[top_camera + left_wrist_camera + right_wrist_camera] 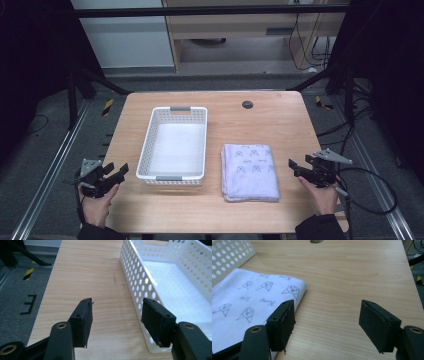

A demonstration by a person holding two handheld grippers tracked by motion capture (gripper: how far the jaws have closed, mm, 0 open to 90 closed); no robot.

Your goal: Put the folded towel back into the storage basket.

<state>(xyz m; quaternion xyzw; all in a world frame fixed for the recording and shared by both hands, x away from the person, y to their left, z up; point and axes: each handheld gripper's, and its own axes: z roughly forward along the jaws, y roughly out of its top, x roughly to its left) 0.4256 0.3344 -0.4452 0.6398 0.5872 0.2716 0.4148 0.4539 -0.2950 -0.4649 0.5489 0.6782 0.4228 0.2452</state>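
Observation:
A white perforated basket [150, 131] stands empty on the wooden table [280, 115], left of centre. To its right lies a folded pale lilac towel [250, 171] printed with small cartoon faces. My left gripper [119, 172] hovers at the table's left edge, open, beside the basket's near left corner [152, 345]; nothing is between its jaws. My right gripper [292, 166] is open at the right edge, just right of the towel [242, 302], with bare wood between its fingers.
A small dark round grommet [247, 104] sits in the table's far side. Black cables [370, 185] trail off the right edge over the grey floor. Metal frame rails run along both sides of the table.

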